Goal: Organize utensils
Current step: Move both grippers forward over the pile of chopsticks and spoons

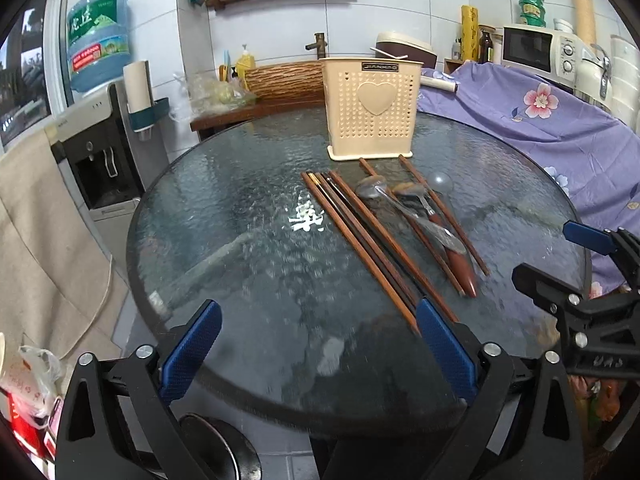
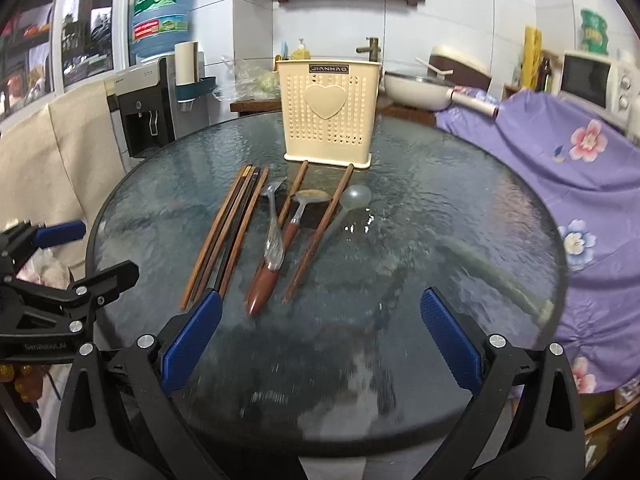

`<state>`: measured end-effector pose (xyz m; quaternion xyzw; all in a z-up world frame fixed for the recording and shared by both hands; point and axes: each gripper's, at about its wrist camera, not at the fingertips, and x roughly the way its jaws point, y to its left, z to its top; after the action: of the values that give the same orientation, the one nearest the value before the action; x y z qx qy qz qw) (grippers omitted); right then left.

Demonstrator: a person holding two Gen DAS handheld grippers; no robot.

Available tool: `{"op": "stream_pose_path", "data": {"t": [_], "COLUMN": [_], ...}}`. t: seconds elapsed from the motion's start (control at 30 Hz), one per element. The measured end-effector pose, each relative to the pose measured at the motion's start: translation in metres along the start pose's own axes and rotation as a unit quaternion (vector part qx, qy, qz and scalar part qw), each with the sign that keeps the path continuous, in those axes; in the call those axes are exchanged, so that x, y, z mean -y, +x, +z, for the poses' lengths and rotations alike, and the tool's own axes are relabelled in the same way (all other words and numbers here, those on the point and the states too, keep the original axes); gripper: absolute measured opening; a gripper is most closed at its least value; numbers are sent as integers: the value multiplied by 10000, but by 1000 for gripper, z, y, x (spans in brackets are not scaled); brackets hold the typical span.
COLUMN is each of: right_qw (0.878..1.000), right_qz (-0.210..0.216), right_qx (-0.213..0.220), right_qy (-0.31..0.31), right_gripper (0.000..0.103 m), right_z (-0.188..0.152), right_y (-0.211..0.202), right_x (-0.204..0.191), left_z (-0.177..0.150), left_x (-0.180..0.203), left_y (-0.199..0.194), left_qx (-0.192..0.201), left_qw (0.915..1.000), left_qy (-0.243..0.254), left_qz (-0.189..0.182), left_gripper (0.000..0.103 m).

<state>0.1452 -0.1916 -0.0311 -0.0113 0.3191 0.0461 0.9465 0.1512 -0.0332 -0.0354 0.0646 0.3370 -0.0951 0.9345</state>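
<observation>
A cream perforated utensil holder [image 1: 370, 108] [image 2: 330, 112] stands upright at the far side of the round glass table [image 1: 224, 216] [image 2: 448, 208]. In front of it lie a bundle of several brown chopsticks [image 1: 360, 248] [image 2: 228, 236], a metal spoon [image 1: 404, 208] [image 2: 274, 232], a wooden-handled spoon [image 1: 456, 264] [image 2: 280, 256], a clear plastic spoon [image 1: 440, 180] [image 2: 354, 198] and two single chopsticks [image 2: 320, 236]. My left gripper [image 1: 320, 340] [image 2: 88, 254] is open, near the chopsticks' near ends. My right gripper [image 2: 322, 332] [image 1: 560, 256] is open and holds nothing, just short of the spoons.
A purple floral cloth [image 1: 540, 120] [image 2: 580, 168] covers something along the table's right side. A water dispenser [image 1: 100, 140] and a beige draped cloth [image 1: 36, 240] stand to the left. Behind the holder are a wooden counter, a pan [image 2: 420, 88] and a microwave [image 1: 536, 50].
</observation>
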Motion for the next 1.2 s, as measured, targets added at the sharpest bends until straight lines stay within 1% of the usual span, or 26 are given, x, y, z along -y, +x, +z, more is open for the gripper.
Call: {"op": "stream_pose_path", "data": {"t": [0.17, 0.27, 0.33, 0.37, 0.47, 0.53, 0.63, 0.8, 0.9, 1.0, 1.1, 1.2], "right_qw": [9999, 9998, 9996, 9993, 9982, 9973, 9958, 9945, 9938, 9930, 9925, 9916], "right_qz": [-88, -121, -202, -246, -301, -289, -351, -345, -396, -402, -421, -287], "right_qx": [-62, -136, -209, -288, -507, -654, -817, -948, -1000, -1074, -1112, -1209], "right_qy": [-3, -1, -5, 16, 111, 153, 220, 291, 280, 268, 271, 357], "right_gripper": [97, 93, 89, 85, 79, 74, 70, 69, 69, 69, 69, 69], "right_z": [33, 51, 59, 64, 70, 72, 72, 77, 77, 78, 80, 82], "right_y": [32, 51, 63, 72, 90, 101, 112, 126, 133, 139, 140, 144], "right_x": [9, 14, 17, 19, 26, 29, 32, 38, 40, 41, 41, 43], "left_z": [24, 37, 46, 49, 58, 63, 66, 72, 75, 79, 84, 86], "left_x": [-6, -9, -10, -10, -12, -15, -15, -16, -21, -27, -28, -26], "left_y": [19, 31, 40, 45, 60, 71, 81, 94, 104, 115, 122, 130], "left_qx": [-28, -63, -81, -125, -262, -366, -435, -502, -591, -707, -777, -859], "left_qw": [10000, 10000, 10000, 9999, 9995, 9991, 9988, 9986, 9979, 9970, 9964, 9957], "left_qy": [44, 15, -3, -21, -140, -192, -189, -154, -233, -314, -307, -271], "left_qz": [46, 47, 47, 43, -60, -76, -81, -82, -86, -90, -148, -208], "left_gripper": [85, 80, 77, 74, 66, 65, 63, 63, 63, 60, 59, 59]}}
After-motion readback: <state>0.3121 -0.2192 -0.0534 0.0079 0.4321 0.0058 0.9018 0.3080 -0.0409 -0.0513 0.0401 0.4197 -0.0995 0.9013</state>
